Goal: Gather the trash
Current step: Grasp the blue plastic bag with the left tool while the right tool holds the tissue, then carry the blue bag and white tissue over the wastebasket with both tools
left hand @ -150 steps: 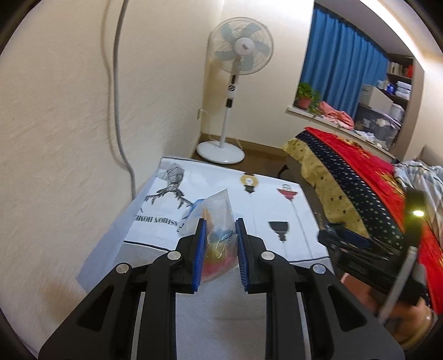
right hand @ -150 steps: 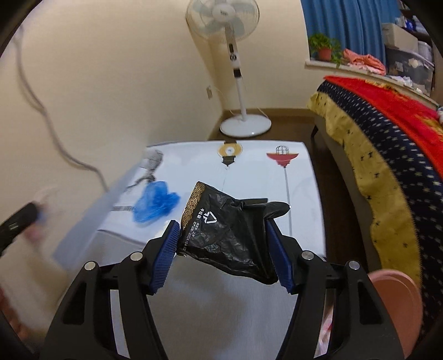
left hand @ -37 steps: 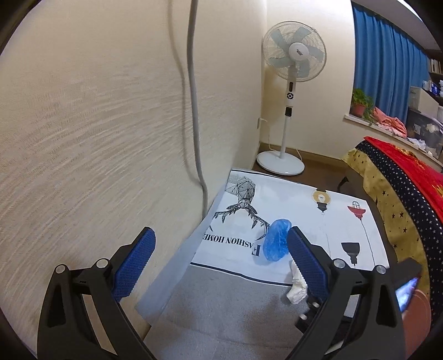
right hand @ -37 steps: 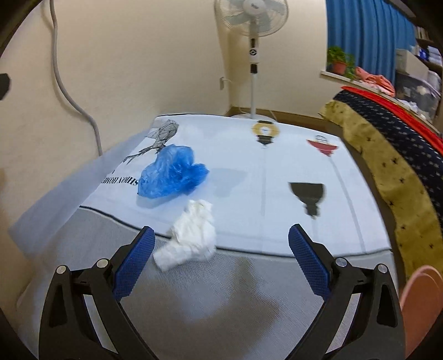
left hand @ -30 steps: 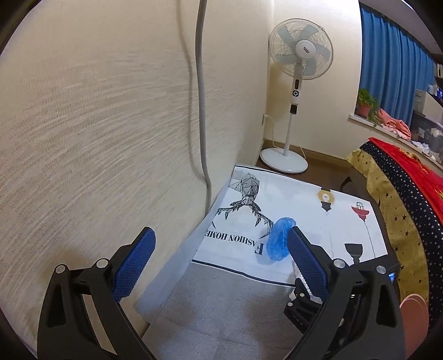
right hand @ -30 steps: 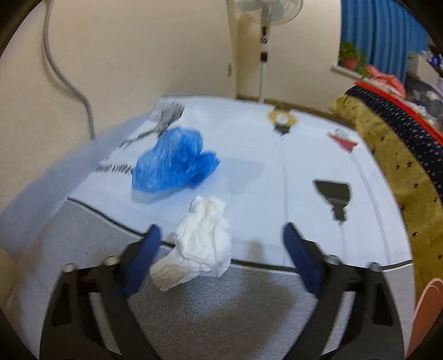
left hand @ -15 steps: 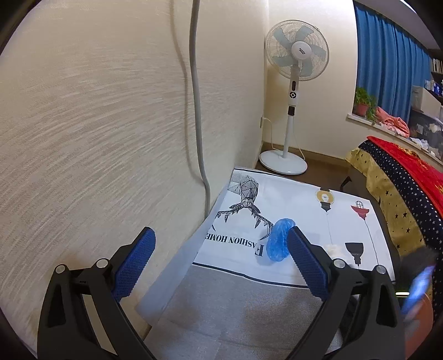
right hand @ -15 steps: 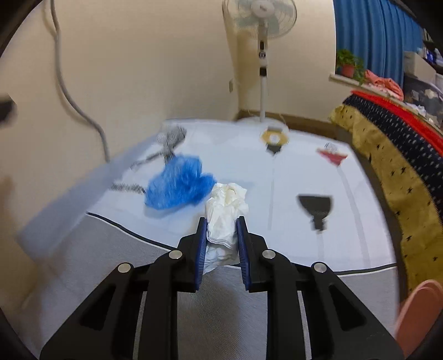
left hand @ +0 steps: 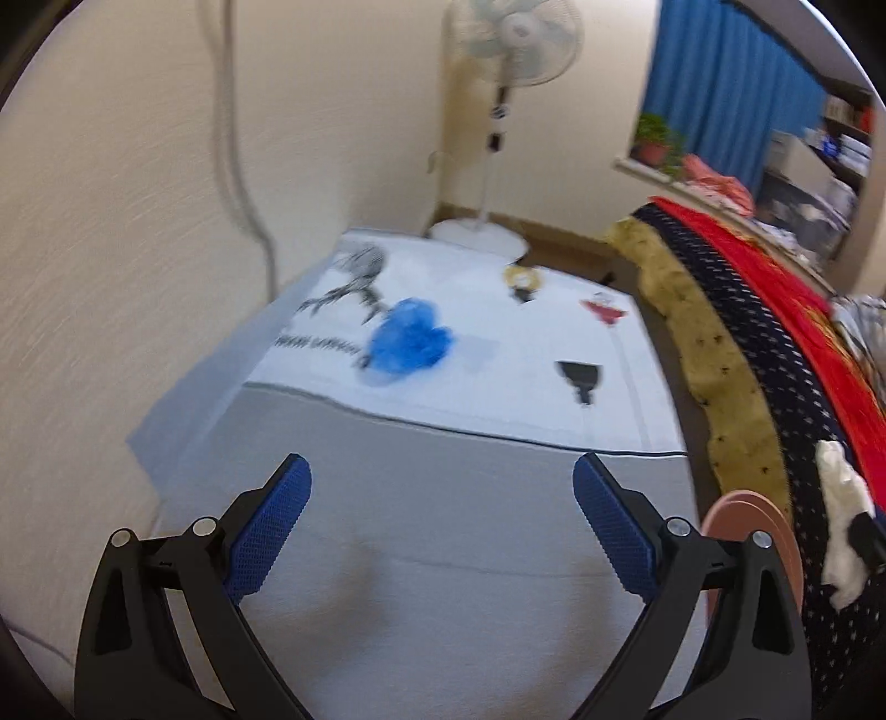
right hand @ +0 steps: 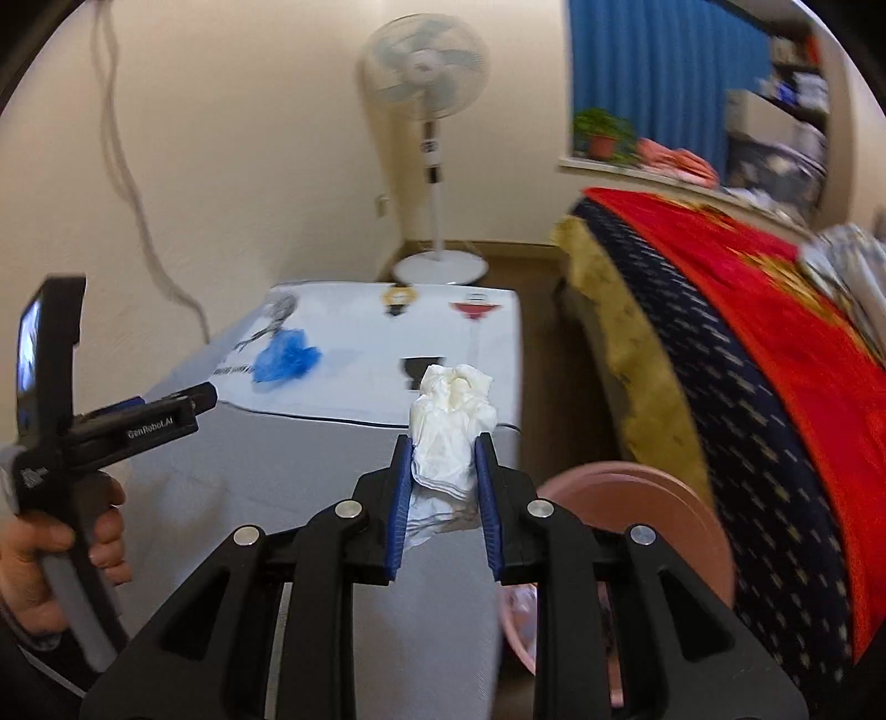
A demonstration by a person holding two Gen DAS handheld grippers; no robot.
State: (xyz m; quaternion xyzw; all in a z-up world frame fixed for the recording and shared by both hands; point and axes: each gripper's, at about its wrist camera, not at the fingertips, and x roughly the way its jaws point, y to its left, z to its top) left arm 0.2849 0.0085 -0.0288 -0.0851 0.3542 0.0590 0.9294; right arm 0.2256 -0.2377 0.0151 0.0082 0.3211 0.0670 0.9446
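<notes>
Pinching the white tissue wad (right hand: pixel 451 426), right jaws ease slightly; left jaws gape empty, blue wad (left hand: pixel 410 343) far ahead.

Warm, even indoor light fills both views, with only soft shadows on the grey cover (left hand: pixel 443 554). Motion blur smears the wall (left hand: pixel 111 221) and fan (left hand: pixel 520 33) in the left view. Fisheye bending curves the edges, and the corners are black.

Home bedroom: bed (right hand: pixel 775 343), fan (right hand: pixel 426 66), curtain (right hand: pixel 664 72).
</notes>
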